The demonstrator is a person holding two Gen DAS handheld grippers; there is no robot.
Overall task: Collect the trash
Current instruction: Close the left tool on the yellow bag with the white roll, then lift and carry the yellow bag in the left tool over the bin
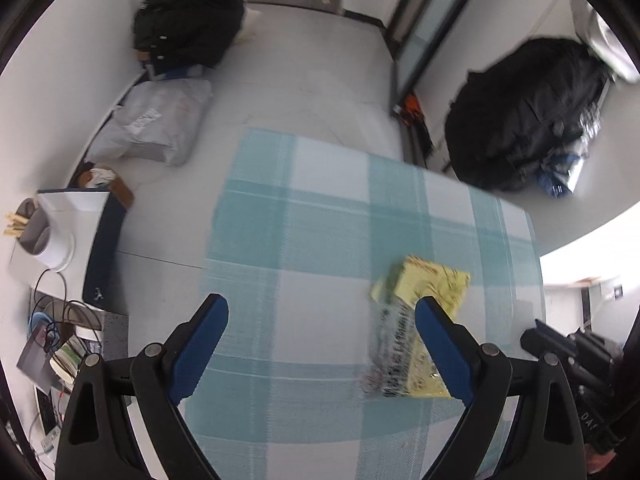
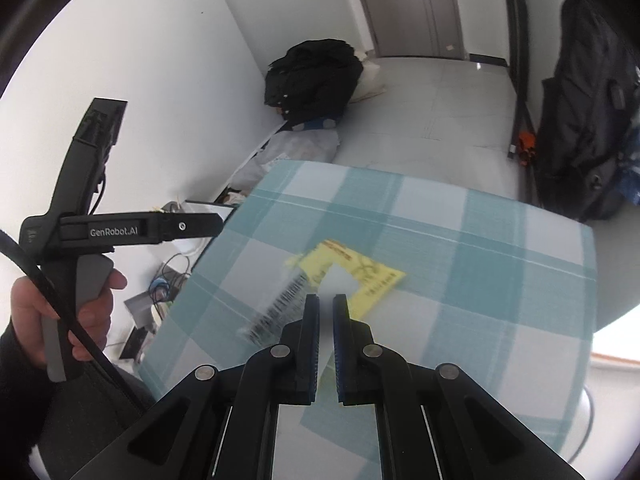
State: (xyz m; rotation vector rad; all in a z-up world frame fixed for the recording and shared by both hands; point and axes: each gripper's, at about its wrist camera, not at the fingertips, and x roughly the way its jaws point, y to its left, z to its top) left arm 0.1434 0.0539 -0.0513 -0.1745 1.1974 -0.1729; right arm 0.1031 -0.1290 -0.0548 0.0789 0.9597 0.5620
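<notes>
The left gripper [image 1: 322, 316] hung above a table covered with a teal and white checked cloth [image 1: 320, 216], its 2 blue-padded fingers [image 1: 200, 344] spread wide apart with nothing between them. A yellow wrapper [image 1: 424, 312] with a clear printed end lay flat on the cloth, just beside and partly behind the right-hand finger of that gripper; it was blurred, so the print could not be read.

In the right wrist view the right gripper [image 2: 326, 300] had its 2 fingers drawn almost together, with only a thin gap between the pads. The wrapper [image 2: 360, 276] lay on the cloth [image 2: 480, 280] just past the fingertips. Whether the tips pinched its near edge could not be told, because the spot was blurred and pale. To the left, a hand [image 2: 68, 308] gripped the grey handle of the left gripper, which was marked "GenRobot.AI" and stood off the table's left edge.

Beyond the table, a black backpack [image 1: 188, 24] sat on the pale floor against the white wall, with a grey plastic bag [image 1: 156, 124] lying just in front of it. A 2nd dark bag [image 1: 528, 116] leaned near a dark-framed door at the right. Off the left side of the table were a white box [image 1: 68, 208], loose cables [image 1: 52, 312] and some papers, all lower than the tabletop.
</notes>
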